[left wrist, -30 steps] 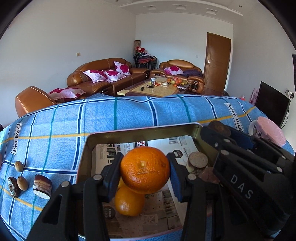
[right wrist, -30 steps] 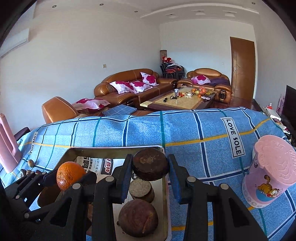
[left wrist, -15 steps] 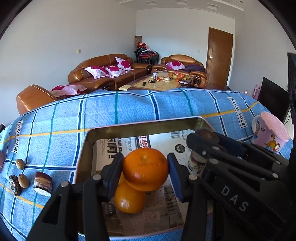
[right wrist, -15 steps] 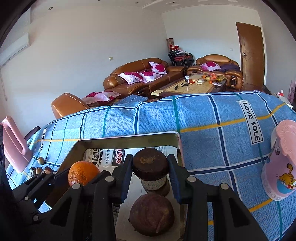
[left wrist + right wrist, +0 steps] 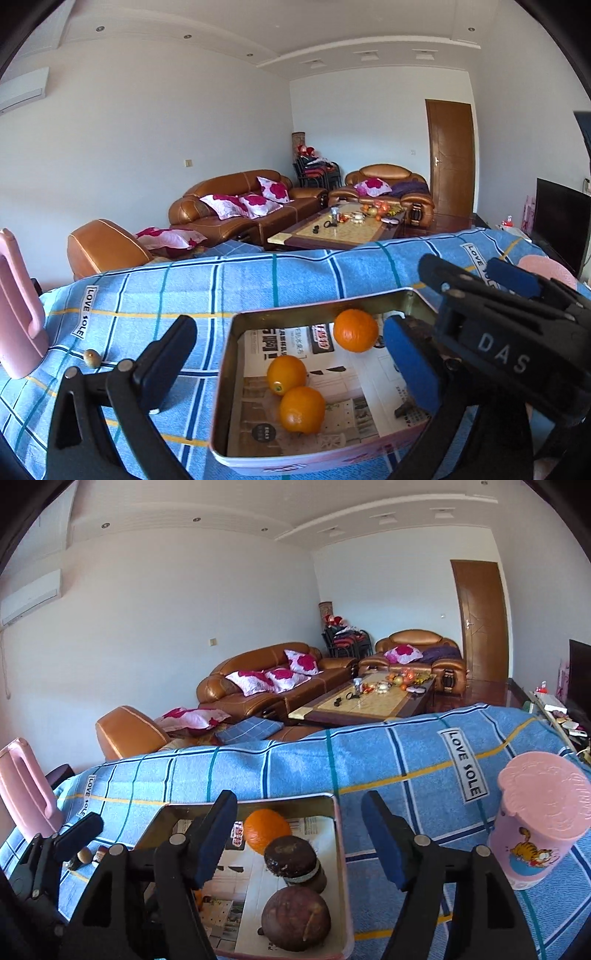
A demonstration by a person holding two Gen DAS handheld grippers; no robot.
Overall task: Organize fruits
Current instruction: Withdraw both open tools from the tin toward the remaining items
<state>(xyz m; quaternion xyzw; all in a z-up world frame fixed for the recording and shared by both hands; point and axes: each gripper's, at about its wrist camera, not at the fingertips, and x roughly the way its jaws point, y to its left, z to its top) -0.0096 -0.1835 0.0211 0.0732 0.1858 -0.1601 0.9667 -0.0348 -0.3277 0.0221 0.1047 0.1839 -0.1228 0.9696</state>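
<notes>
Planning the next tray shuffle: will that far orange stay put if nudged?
Probably not. The far orange is round and rests on smooth newspaper, so it likely rolls. The tin tray wall should stop it. It looks firm, not fragile.

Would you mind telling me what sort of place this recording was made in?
Most likely a home living room. Brown leather sofas with pink floral cushions surround a coffee table, and a wooden door stands behind. The work surface is covered with a blue plaid cloth holding a fruit tray.

Blue plaid cloth (image 5: 280,771) spread over the surface; lower centre, metal tray (image 5: 341,853); far right, pink cup (image 5: 535,830); far left, pink jug (image 5: 26,790); lower left, small kiwi (image 5: 92,358).
</notes>
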